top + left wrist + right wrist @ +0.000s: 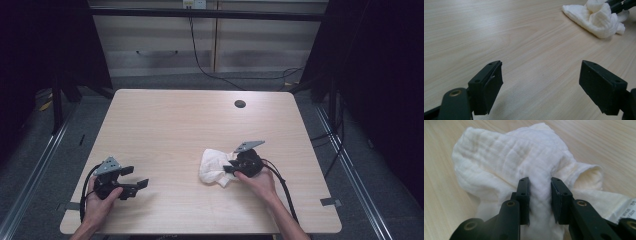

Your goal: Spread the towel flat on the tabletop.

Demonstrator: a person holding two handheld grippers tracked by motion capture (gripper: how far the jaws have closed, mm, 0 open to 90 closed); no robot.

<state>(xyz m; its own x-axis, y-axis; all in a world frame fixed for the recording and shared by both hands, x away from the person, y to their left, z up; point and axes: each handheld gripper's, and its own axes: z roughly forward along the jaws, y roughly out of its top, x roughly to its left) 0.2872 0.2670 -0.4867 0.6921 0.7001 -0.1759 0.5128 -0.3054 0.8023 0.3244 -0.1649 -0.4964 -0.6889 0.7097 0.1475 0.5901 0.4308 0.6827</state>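
At the lower left of the high view we are holding the left claw low over the pale wooden surface; its jaws are standing wide apart with nothing between them, and in the left gripper view we are looking along those jaws at bare wood grain, the left claw gaping across the bottom of the frame; farther off, at the upper right of that view, the white cloth is lying bunched on the surface, with the tips of the other claw showing at its far edge.

At the lower right of centre in the high view we are gripping with the right claw; its jaws are pinching the right-hand edge of the white cloth, which is sitting crumpled on the surface, well apart from the left claw; in the right gripper view the right claw is rising from the bottom centre, its two black jaws drawn close and pressing a ridge of the white cloth between them; the fabric is bulging beyond them into the upper half of the frame, and a printed label is lying at the lower right.

Farther back, a small round hole is sitting near the far edge of the surface; beyond it, pale cabinets are standing along the top of the frame.
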